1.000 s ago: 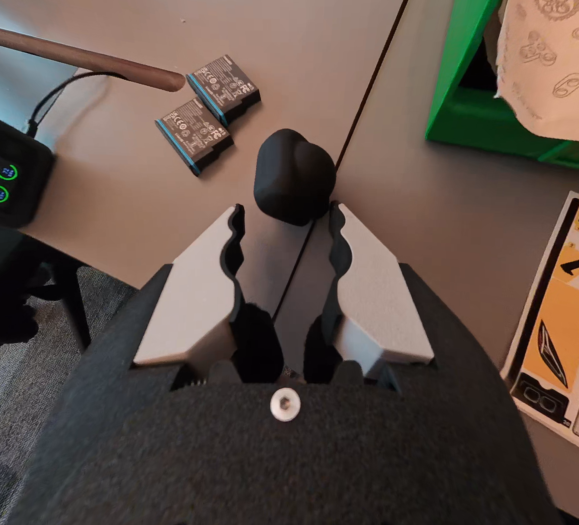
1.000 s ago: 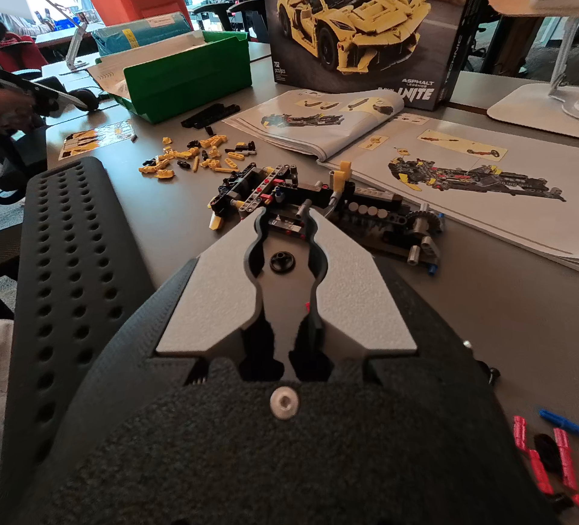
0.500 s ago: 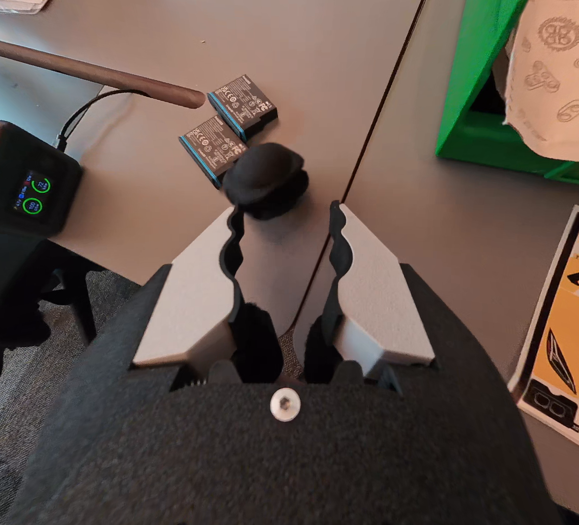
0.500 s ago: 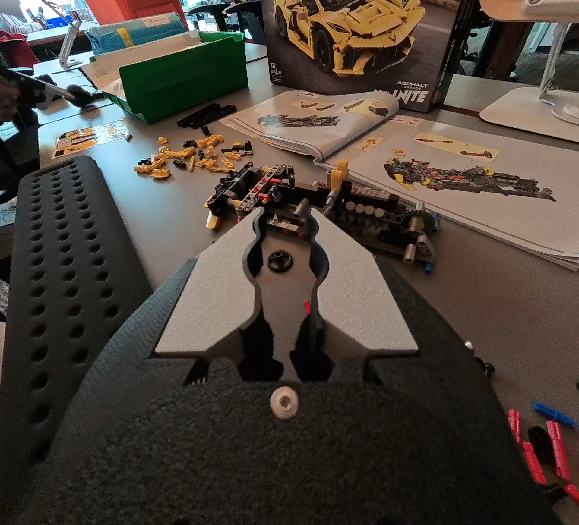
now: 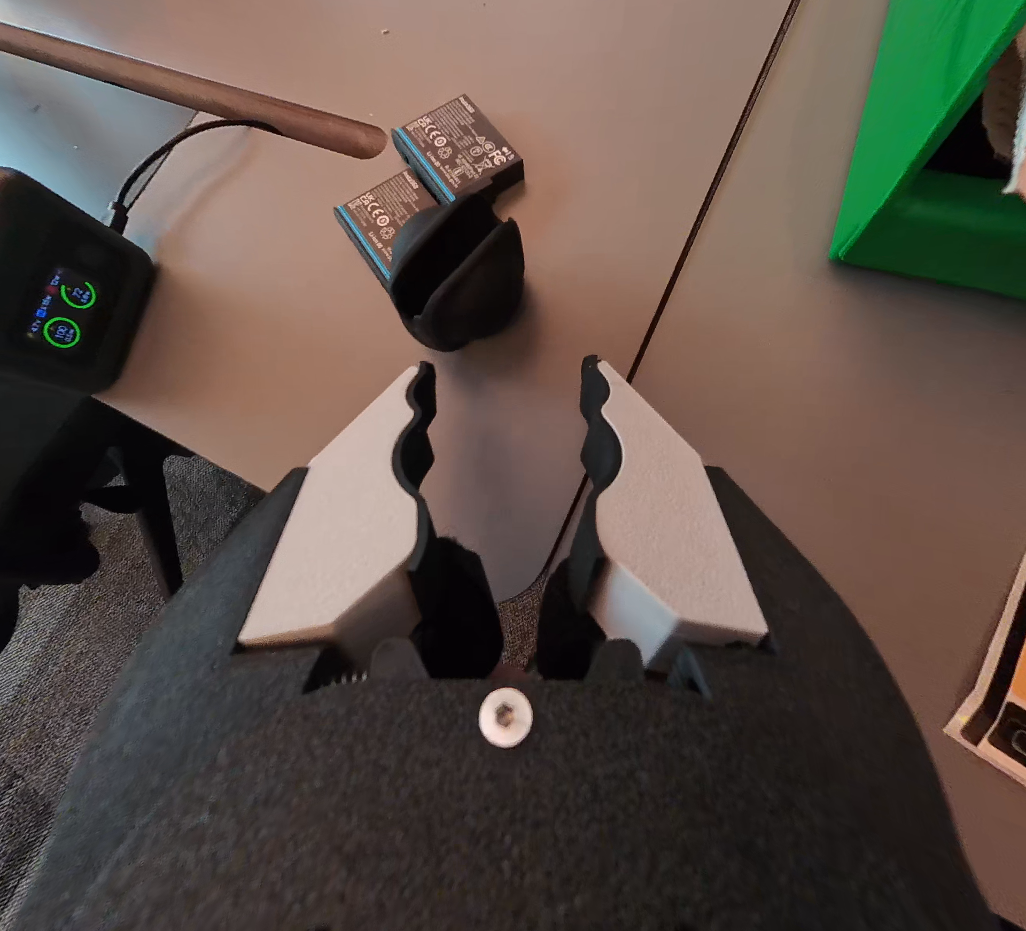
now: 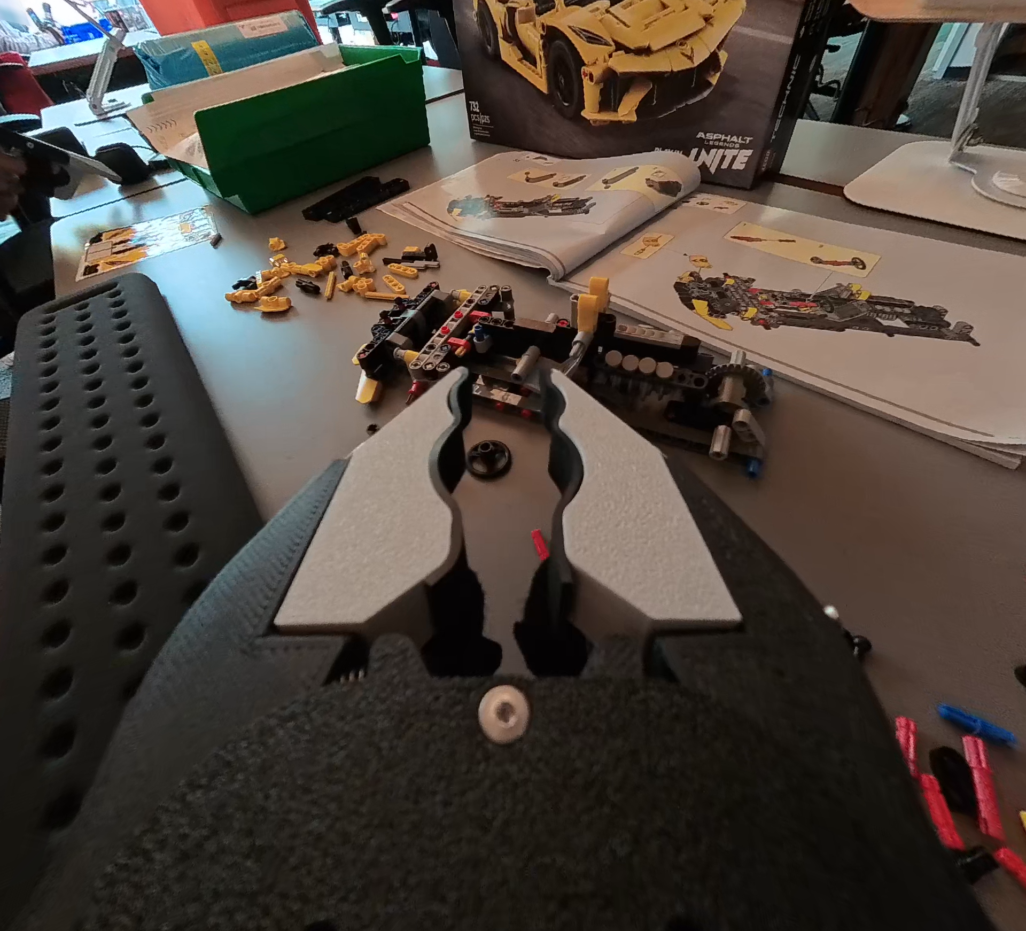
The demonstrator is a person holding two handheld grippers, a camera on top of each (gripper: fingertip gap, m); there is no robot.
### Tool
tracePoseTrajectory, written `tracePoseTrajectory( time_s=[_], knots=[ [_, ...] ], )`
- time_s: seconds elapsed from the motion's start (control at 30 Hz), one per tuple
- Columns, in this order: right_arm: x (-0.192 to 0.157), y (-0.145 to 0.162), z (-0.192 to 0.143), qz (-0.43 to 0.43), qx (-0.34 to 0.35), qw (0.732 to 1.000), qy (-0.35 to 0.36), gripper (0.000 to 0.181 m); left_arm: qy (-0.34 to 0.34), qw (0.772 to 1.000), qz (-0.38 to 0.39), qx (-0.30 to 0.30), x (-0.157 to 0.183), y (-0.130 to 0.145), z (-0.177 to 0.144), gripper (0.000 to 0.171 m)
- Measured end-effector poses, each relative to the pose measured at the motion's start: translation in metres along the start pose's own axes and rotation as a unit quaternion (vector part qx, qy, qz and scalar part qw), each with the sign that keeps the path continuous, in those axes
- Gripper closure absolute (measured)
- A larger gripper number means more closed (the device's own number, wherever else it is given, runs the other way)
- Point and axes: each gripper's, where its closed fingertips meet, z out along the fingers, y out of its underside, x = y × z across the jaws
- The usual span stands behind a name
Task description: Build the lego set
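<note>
Grey desk (image 5: 555,16) filling both views; left gripper (image 5: 508,377) gaping wide, empty, black cap (image 5: 458,277) at 12 o'clock; right gripper (image 6: 506,388) hovering part-open, empty, lego chassis (image 6: 555,349) at 12 o'clock.

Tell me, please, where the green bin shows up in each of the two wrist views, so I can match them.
Left wrist view: the green bin fills the upper right corner, cut off by the frame edge.
Right wrist view: the green bin sits upper left of centre, behind the loose yellow pieces.
Shared landmark: the sticker sheet lying near the bin.
</note>
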Motion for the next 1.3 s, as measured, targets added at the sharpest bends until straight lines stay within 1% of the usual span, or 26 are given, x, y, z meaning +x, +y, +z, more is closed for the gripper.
tracePoseTrajectory(
  time_s=[0.1,0.13,0.17,0.2,0.27,0.33,0.37,0.4,0.43,0.47,0.53,0.6,0.63,0.67,0.7,0.77,0.83,0.9,1.0,1.07,1.13,1.23,1.3],
  knots=[
    [0.009,-0.004,-0.005,0.004,0.009,1.000,0.025,0.156,-0.019,1.000,0.002,0.019,0.005,-0.010,-0.017,0.123],
    [0.013,-0.007,-0.011,0.006,0.009,0.999,0.032,0.155,-0.017,0.999,0.009,0.037,0.016,-0.019,-0.030,0.123],
    [0.018,-0.009,-0.018,0.002,-0.001,0.999,0.044,0.153,-0.007,0.998,0.018,0.063,0.035,-0.032,-0.045,0.123],
    [0.024,-0.008,-0.025,-0.007,-0.022,0.998,0.060,0.152,0.019,0.995,0.029,0.092,0.062,-0.045,-0.061,0.123],
    [0.030,0.000,-0.039,-0.016,-0.080,0.994,0.073,0.148,0.103,0.984,0.078,0.125,0.137,-0.064,-0.094,0.123],
    [0.022,0.015,-0.048,-0.009,-0.138,0.989,0.044,0.134,0.194,0.961,0.137,0.139,0.225,-0.069,-0.125,0.124],
    [0.020,0.024,-0.053,-0.009,-0.168,0.985,0.035,0.133,0.251,0.943,0.162,0.144,0.274,-0.066,-0.140,0.127],
    [0.019,0.031,-0.058,-0.010,-0.191,0.981,0.032,0.134,0.319,0.919,0.190,0.136,0.325,-0.055,-0.156,0.127],
    [0.016,0.036,-0.062,-0.011,-0.206,0.978,0.023,0.135,0.384,0.887,0.229,0.114,0.373,-0.037,-0.172,0.127],
    [0.012,0.041,-0.066,-0.011,-0.215,0.977,0.008,0.136,0.433,0.857,0.261,0.097,0.415,-0.021,-0.187,0.127],
    [0.002,0.047,-0.072,-0.003,-0.228,0.973,-0.020,0.141,0.512,0.805,0.286,0.093,0.488,0.001,-0.217,0.127],
    [-0.011,0.049,-0.073,-0.004,-0.221,0.974,-0.051,0.143,0.598,0.739,0.305,0.062,0.547,0.030,-0.250,0.128],
    [-0.016,0.051,-0.071,-0.012,-0.220,0.974,-0.059,0.144,0.623,0.712,0.320,0.047,0.568,0.043,-0.261,0.128],
    [-0.020,0.055,-0.070,-0.025,-0.227,0.971,-0.067,0.147,0.636,0.696,0.332,0.037,0.585,0.052,-0.268,0.128],
    [-0.023,0.060,-0.068,-0.040,-0.234,0.969,-0.071,0.149,0.640,0.684,0.349,0.030,0.600,0.061,-0.270,0.128],
    [-0.027,0.070,-0.063,-0.069,-0.252,0.962,-0.074,0.148,0.613,0.678,0.404,0.034,0.623,0.078,-0.264,0.128],
    [-0.024,0.074,-0.060,-0.091,-0.262,0.959,-0.066,0.147,0.571,0.675,0.465,0.042,0.634,0.092,-0.254,0.126],
    [-0.021,0.074,-0.059,-0.091,-0.261,0.959,-0.064,0.148,0.563,0.675,0.474,0.048,0.645,0.097,-0.256,0.124],
    [-0.038,0.075,-0.048,-0.056,-0.246,0.961,-0.117,0.147,0.564,0.678,0.470,0.039,0.655,0.105,-0.260,0.122],
    [-0.043,0.081,-0.040,-0.069,-0.268,0.952,-0.128,0.147,0.549,0.692,0.468,0.034,0.658,0.108,-0.255,0.121],
    [-0.048,0.075,-0.029,-0.077,-0.257,0.954,-0.136,0.145,0.540,0.707,0.456,0.023,0.659,0.111,-0.251,0.120],
    [-0.051,0.068,-0.011,-0.079,-0.252,0.953,-0.145,0.145,0.525,0.718,0.456,0.011,0.661,0.119,-0.248,0.118],
    [-0.048,0.068,-0.006,-0.094,-0.253,0.952,-0.145,0.146,0.503,0.735,0.455,0.013,0.662,0.117,-0.244,0.121]
  ],
)
